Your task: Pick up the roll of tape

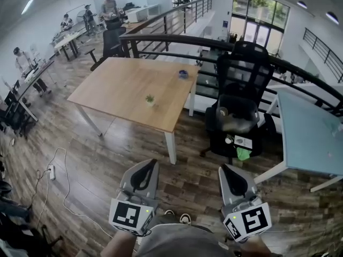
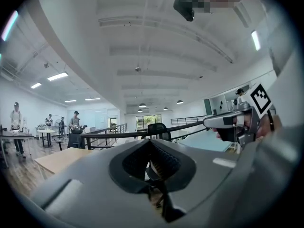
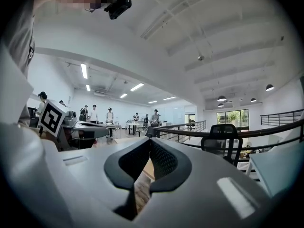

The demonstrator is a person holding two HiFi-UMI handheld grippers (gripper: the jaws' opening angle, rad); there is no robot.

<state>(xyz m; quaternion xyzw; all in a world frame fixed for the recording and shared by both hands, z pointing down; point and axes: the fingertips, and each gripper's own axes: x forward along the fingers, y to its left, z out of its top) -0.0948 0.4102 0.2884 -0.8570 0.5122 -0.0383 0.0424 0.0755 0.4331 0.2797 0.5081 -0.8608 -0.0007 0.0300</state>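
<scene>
Two handheld grippers low in head view, side by side, both held level over dark wood-plank floor (image 1: 107, 159). Left gripper (image 1: 143, 171): grey shell, black pads, marker cube at rear, jaws pressed together at the tips, nothing between them. Right gripper (image 1: 231, 176): same build, jaws also pressed together, empty. Each gripper also visible at the edge of the other's gripper view, well apart from it. Small blue roll of tape (image 1: 183, 74) flat on the far right part of a light wooden rectangular table with white legs (image 1: 115, 92), near the far edge, too small for detail; well apart from both grippers, touched by neither. Small green potted plant (image 1: 150, 99) upright on the same table, nearer the front edge, apart from the tape. Black mesh office chair (image 1: 244, 71) just right of that table, grey seat, a few small items on and under it, not identifiable. Pale blue-grey tabletop (image 1: 313, 138) at the right edge of head view. Curved black metal railing (image 1: 177, 39) behind table and chair. White cable with power strip (image 1: 52, 171) on the floor at left. Several people (image 1: 110, 7) at desks far back left.
</scene>
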